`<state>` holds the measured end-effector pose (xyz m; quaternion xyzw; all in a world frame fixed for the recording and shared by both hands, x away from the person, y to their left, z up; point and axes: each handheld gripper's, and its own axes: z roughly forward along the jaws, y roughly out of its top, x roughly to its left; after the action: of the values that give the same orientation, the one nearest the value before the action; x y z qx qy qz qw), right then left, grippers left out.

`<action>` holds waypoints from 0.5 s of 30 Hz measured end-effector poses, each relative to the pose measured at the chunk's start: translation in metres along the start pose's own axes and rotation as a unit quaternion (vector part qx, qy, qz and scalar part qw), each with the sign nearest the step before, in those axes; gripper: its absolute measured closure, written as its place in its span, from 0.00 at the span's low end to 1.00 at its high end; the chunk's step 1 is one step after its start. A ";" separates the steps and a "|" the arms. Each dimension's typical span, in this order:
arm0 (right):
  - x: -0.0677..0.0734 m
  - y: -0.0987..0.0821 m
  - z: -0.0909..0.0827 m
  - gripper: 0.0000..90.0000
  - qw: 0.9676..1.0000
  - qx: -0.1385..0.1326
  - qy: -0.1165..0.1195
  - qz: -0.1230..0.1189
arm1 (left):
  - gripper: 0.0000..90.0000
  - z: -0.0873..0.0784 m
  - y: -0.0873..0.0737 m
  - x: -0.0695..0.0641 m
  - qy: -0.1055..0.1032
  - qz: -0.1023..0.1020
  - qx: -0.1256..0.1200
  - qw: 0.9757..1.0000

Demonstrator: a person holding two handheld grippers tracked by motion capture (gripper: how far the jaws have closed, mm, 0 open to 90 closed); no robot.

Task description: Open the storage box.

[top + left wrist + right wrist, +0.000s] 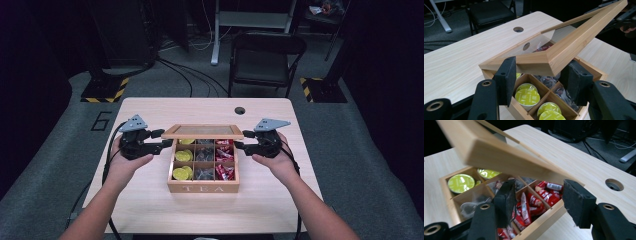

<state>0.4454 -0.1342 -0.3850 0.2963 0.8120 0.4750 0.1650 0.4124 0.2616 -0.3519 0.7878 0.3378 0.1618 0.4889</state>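
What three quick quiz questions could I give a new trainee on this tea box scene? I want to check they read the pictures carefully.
1. True or false: the lid of the tea box lies flat and shut.
2. What fills the box's left column? A) yellow-green capsules B) red packets C) spoons
3. Which parts of the lid do the left gripper and right gripper flank?

Key
1. False: it is raised, tilted above the compartments.
2. A
3. Its two front corners, one gripper at each.
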 end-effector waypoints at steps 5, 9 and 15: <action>-0.007 0.004 0.003 0.51 1.000 -0.017 0.001 -0.006 | 0.53 0.001 0.004 0.002 -0.001 -0.002 -0.001 1.000; -0.009 0.008 0.007 0.52 0.999 -0.024 0.006 -0.021 | 0.53 0.001 0.007 0.005 -0.002 -0.002 -0.003 1.000; -0.011 0.012 0.010 0.55 0.999 -0.027 0.005 -0.026 | 0.53 0.002 0.010 0.007 -0.002 -0.002 0.000 1.000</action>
<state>0.4631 -0.1305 -0.3798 0.2680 0.8070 0.4940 0.1811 0.4222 0.2617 -0.3450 0.7877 0.3382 0.1593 0.4897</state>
